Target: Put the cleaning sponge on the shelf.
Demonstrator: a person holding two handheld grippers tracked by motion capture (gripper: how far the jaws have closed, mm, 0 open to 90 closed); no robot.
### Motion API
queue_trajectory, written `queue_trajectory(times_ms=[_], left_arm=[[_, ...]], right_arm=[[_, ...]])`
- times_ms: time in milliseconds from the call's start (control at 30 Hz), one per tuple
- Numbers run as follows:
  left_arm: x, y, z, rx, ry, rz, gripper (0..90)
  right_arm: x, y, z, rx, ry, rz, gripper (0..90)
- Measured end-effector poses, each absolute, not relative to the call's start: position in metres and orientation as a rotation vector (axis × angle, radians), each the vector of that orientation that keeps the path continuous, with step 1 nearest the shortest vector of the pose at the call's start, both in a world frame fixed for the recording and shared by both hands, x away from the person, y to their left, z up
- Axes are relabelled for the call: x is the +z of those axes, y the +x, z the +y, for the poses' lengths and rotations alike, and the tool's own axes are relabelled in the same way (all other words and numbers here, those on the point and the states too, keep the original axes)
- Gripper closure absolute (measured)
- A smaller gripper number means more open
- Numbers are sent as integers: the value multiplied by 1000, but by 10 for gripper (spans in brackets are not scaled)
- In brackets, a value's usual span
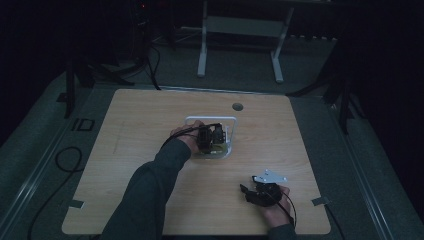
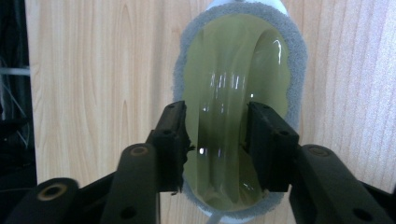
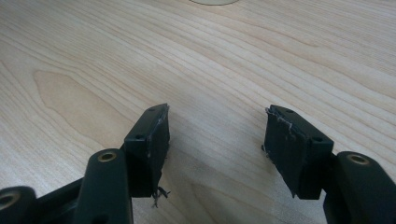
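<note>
The left gripper (image 2: 215, 140) hovers with fingers spread on either side of a clear tube (image 2: 224, 121) lying in a foam-rimmed tray (image 2: 299, 70), apparently just set down; withdrawing is left. The right gripper (image 3: 215, 140), spread and empty, rests apart on the wooden table (image 3: 93, 70) in a dark room.
</note>
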State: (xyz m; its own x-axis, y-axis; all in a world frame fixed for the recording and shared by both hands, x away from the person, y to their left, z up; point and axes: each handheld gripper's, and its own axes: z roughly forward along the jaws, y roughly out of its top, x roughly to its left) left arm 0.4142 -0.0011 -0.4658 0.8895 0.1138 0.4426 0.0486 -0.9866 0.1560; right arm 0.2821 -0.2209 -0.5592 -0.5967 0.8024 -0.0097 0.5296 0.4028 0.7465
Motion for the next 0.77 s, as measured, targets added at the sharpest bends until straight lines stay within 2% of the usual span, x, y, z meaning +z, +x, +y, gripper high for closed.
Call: queue_trajectory(times_ms=[167,767], left_arm=[[-460,411,1,705,2897,145,540],[-439,395,20,724,2811,198,537]], right_arm=[[-559,282,-221,1022,1150,2297,397],[-559,282,-221,1022,1152,2295,396]])
